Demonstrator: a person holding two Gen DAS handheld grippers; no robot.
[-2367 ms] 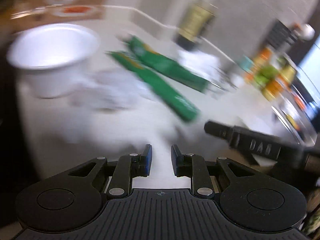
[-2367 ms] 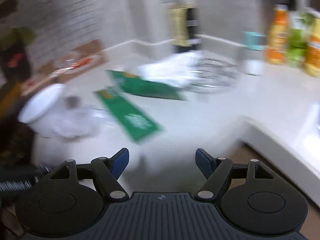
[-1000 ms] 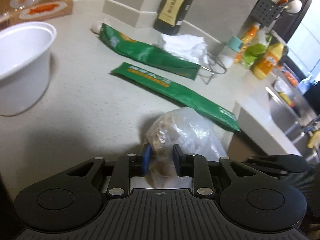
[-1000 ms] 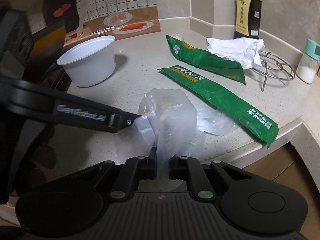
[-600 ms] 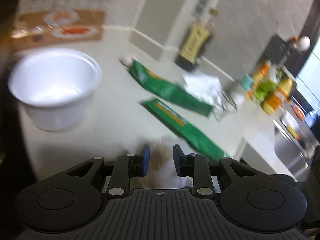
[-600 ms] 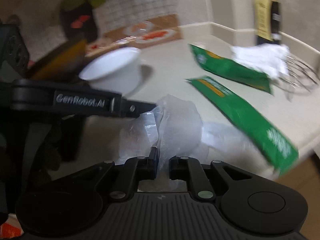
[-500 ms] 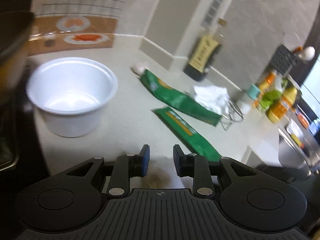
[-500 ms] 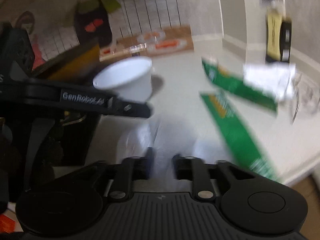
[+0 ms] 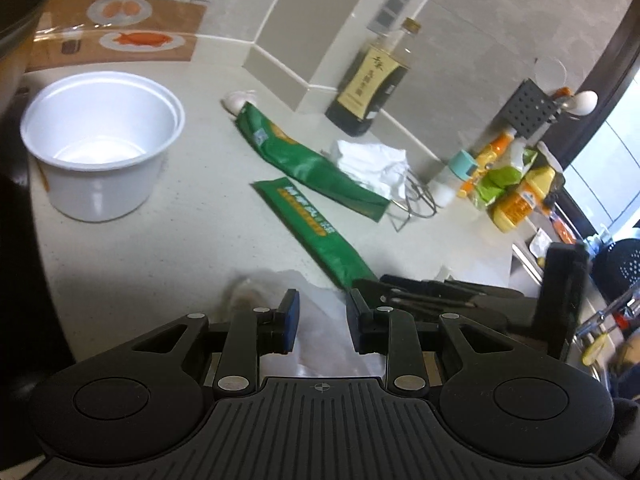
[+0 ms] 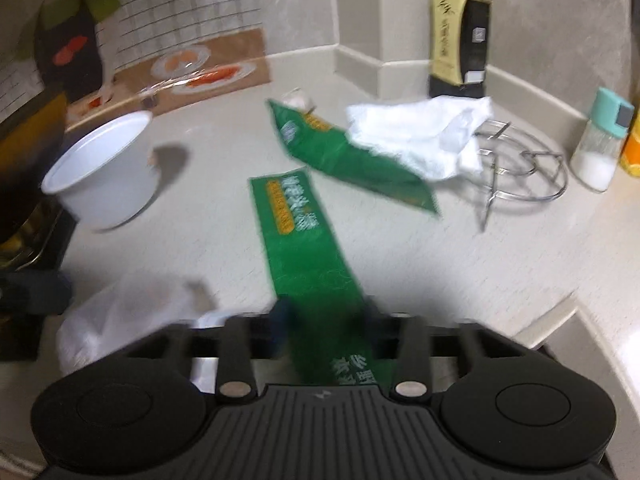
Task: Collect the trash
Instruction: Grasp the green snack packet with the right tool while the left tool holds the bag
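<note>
A clear plastic bag with brownish scraps rests at the counter's front edge. Its film fills the gap of my left gripper, which stays closed on it. In the right wrist view the bag slumps at the lower left. My right gripper, blurred, straddles the near end of a long green wrapper; its jaws are closing, and the wrapper is still flat. The left wrist view shows that wrapper with the right gripper at its tip. A second green wrapper and a crumpled white tissue lie farther back.
A white plastic bowl stands at the left. A dark sauce bottle stands in the back corner, with a wire trivet, a salt shaker and bottles to its right. The counter edge drops off at the front right.
My right gripper has let go of the plastic bag and moved right onto the near green wrapper's end. The left gripper has lifted, so the bag sits lower in its view.
</note>
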